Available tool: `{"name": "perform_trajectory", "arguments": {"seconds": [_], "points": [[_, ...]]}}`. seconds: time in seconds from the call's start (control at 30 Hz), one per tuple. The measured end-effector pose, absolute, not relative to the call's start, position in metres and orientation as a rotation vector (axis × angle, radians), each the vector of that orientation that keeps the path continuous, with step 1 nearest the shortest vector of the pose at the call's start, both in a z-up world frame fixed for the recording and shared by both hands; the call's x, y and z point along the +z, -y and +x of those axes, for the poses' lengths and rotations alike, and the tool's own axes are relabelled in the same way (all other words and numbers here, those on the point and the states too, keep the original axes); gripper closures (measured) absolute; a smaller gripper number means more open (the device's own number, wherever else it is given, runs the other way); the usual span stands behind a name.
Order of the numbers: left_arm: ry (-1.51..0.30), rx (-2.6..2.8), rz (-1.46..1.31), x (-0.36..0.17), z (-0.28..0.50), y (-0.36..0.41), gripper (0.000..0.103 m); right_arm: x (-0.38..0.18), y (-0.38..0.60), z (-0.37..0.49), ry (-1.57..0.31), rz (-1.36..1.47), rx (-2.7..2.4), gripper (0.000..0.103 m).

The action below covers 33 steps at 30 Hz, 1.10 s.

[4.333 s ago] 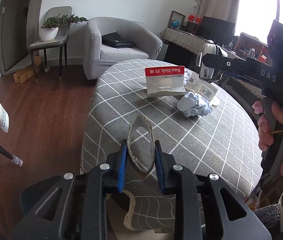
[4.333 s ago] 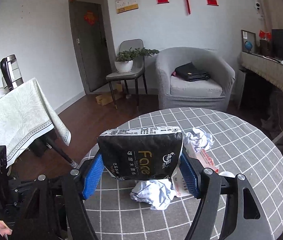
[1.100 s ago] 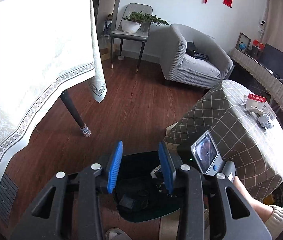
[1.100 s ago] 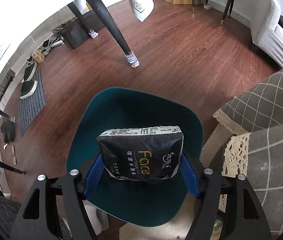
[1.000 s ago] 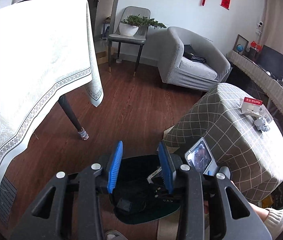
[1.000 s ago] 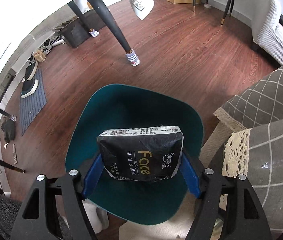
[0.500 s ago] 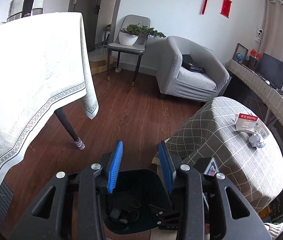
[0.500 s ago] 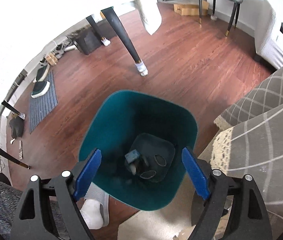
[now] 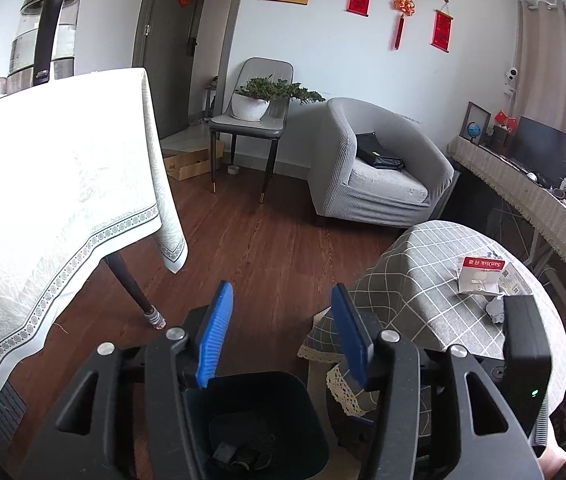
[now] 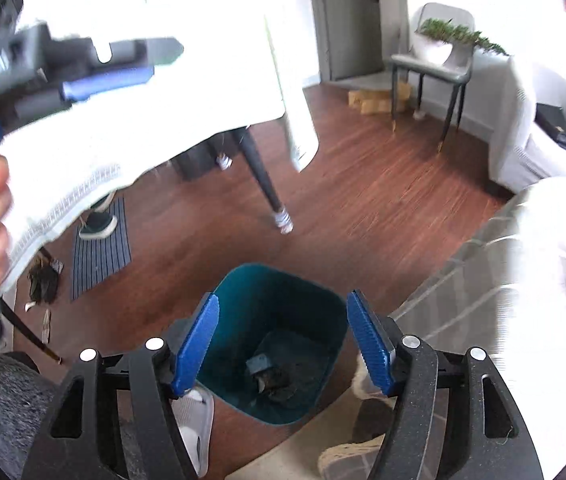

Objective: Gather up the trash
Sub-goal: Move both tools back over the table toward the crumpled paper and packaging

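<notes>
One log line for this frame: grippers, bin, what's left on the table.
left gripper: empty, opening | right gripper: empty, closing, above teal bin | bin: dark trash inside | round table: SanDisk card, crumpled paper left

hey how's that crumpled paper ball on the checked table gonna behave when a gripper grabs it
The crumpled paper ball looks loosely wadded, so it will probably squash between the fingers rather than resist. It is likely very light and may skid on the checked tablecloth if nudged. Its creases should keep it from rolling far.
</notes>
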<state>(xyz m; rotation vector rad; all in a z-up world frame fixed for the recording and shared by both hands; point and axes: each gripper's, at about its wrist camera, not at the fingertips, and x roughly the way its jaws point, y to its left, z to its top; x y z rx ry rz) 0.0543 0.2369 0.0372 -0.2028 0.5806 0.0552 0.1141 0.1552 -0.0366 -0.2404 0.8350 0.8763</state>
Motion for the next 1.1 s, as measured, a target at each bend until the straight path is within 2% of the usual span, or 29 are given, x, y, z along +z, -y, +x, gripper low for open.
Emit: {"name": "perform_trajectory", "arguments": {"seconds": [0.37,1.1], "points": [[-0.587,-0.06,-0.18,0.033,0.077,-0.181,0.031,-0.002,-0.078,0.131,-0.758,-0.162,0.744,0.036],[-0.65,-0.317,-0.1,0.01,0.124,-0.034,0.024,0.012,0.097,0.154,-0.708,0.002,0.477,0.037]]}}
